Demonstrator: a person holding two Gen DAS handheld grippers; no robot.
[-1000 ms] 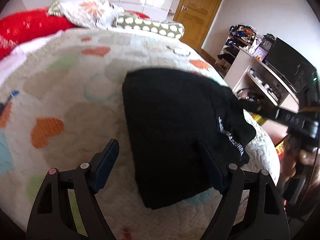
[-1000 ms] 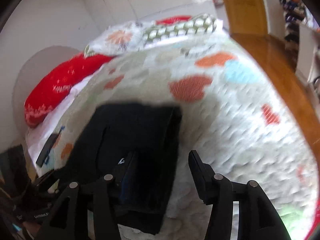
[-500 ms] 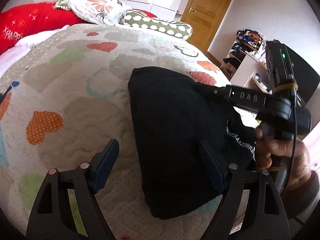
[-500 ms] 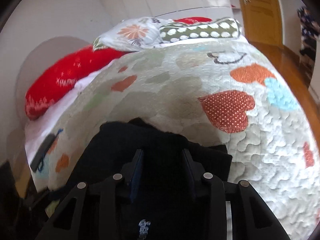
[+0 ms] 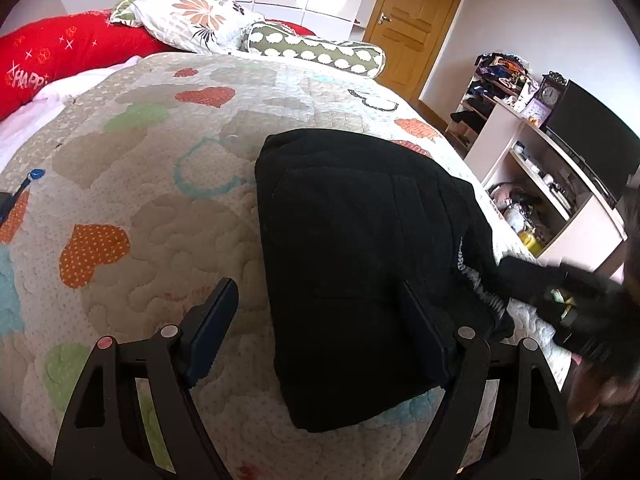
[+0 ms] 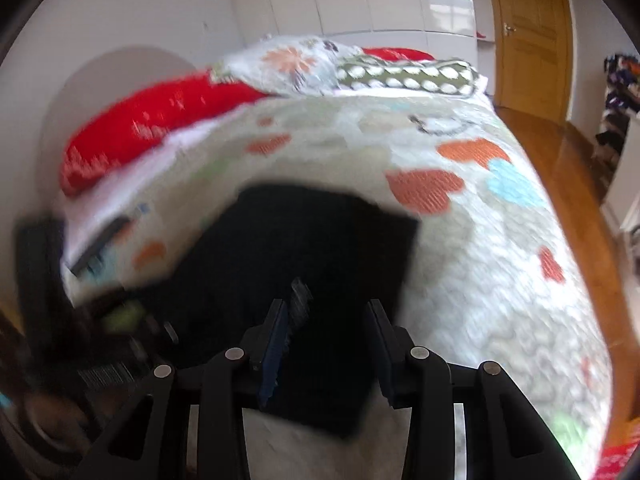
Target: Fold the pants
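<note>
The black pants [image 5: 360,248] lie folded in a thick bundle on the heart-patterned quilt [image 5: 140,184], with white lettering at their right edge. My left gripper [image 5: 320,328] is open and empty, its right finger over the bundle's near side. In the blurred right wrist view the pants [image 6: 320,248] lie under my right gripper [image 6: 332,320]. Its jaws stand partly apart with black cloth between them; I cannot tell whether they grip it. The right gripper also shows blurred in the left wrist view [image 5: 580,300] at the pants' right edge.
Red [image 5: 60,56], floral [image 5: 192,20] and green dotted [image 5: 316,50] pillows line the bed's head. A desk with shelves and a dark monitor [image 5: 592,140] stands right of the bed. A wooden door [image 5: 412,20] is behind. A dark flat object [image 6: 100,246] lies at the quilt's left edge.
My right gripper has dropped from above the pants to their right edge, with its jaws a little wider. The left gripper has barely moved.
</note>
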